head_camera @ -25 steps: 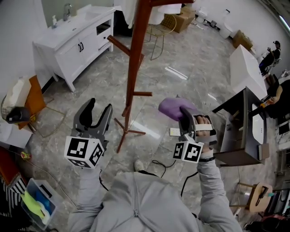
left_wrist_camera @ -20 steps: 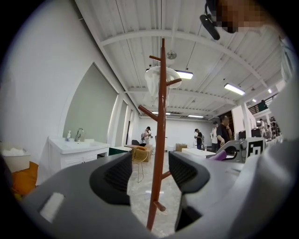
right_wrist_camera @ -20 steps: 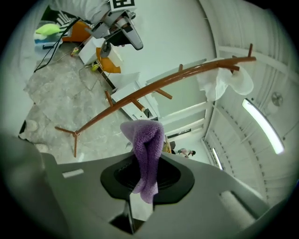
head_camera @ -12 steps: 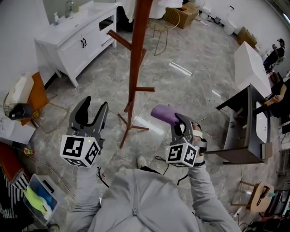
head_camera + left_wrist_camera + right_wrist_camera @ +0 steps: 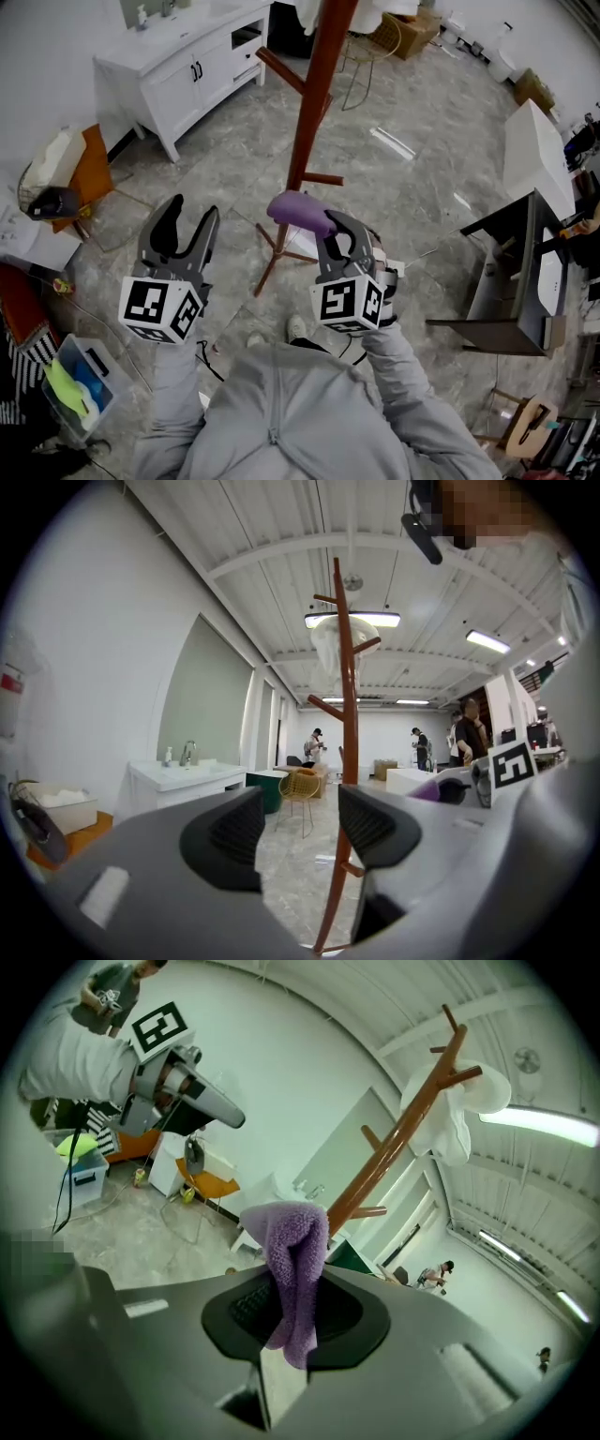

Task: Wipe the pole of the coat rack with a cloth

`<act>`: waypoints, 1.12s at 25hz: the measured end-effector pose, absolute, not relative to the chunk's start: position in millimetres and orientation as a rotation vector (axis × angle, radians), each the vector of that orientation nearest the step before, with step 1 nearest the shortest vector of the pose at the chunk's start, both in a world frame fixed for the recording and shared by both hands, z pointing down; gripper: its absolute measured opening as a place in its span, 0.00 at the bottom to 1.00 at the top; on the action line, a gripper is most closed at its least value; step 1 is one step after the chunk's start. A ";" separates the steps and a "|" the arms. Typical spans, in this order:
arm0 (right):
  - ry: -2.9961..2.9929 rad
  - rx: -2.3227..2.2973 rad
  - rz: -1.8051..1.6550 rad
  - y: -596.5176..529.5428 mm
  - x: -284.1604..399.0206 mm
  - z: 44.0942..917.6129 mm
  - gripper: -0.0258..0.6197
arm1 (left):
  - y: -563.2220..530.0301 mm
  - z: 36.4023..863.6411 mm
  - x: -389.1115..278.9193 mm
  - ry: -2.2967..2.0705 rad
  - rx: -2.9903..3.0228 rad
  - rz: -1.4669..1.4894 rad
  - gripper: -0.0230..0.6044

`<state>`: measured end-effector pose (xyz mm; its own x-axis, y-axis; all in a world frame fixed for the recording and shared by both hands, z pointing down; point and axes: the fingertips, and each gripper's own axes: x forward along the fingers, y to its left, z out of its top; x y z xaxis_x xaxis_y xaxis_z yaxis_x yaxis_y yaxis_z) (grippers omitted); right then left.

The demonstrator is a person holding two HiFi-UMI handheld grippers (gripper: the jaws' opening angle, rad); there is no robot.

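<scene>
A grey marbled floor point(image 5: 412, 103) fills the head view. The coat rack stands on it, and its reddish-brown pole point(image 5: 314, 103) runs from top centre down to splayed feet in the middle of the frame. Short pegs stick out along it. In the left tool view the pole point(image 5: 345, 714) rises through the centre with a white garment point(image 5: 333, 644) hung near its top. The right tool view shows the pole point(image 5: 403, 1138) slanting toward the upper right with the same garment point(image 5: 459, 1110).

A white cabinet point(image 5: 187, 66) with a sink sits at upper left. A dark tabletop point(image 5: 506, 281) stands at the right edge. A blue bin point(image 5: 80, 389) lies at lower left.

The left tool point(image 5: 192, 211) is at lower left, clear of the pole. Its jaws stand wide apart with nothing between them point(image 5: 298, 817). The pole shows beyond the gap, by the right-hand jaw.

The right tool point(image 5: 330, 225) is at centre, just below and beside the pole. Its jaws are clamped on a purple cloth point(image 5: 298, 208), which bulges out past the tips toward the pole. In its own view the folded cloth point(image 5: 295, 1260) stands up between the closed jaws point(image 5: 292, 1312) with the pole right behind it. Whether the cloth touches the pole cannot be told.
</scene>
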<state>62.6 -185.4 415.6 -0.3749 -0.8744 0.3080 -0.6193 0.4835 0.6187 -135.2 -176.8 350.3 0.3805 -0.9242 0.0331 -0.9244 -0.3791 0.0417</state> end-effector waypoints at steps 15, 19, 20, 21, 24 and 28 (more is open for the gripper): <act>-2.238 1.292 -0.316 -258.0 40.4 444.0 0.13 | -165.1 364.7 -182.5 -1.865 2.419 0.034 0.46; -2.207 1.259 -0.273 -260.5 40.5 476.8 0.13 | -166.9 370.1 -185.1 -1.868 2.402 0.047 0.46; -2.205 1.258 -0.265 -260.6 40.9 482.7 0.13 | -167.4 370.9 -184.9 -1.867 2.400 0.052 0.46; -2.208 1.261 -0.258 -260.8 41.3 486.6 0.13 | -168.1 371.8 -185.0 -1.867 2.397 0.055 0.46; -2.215 1.269 -0.249 -262.3 41.9 490.6 0.12 | -170.2 374.3 -185.4 -1.864 2.393 0.063 0.46; -2.218 1.252 -0.234 -262.4 39.4 497.3 0.12 | -173.3 378.8 -183.2 -1.847 2.393 0.075 0.46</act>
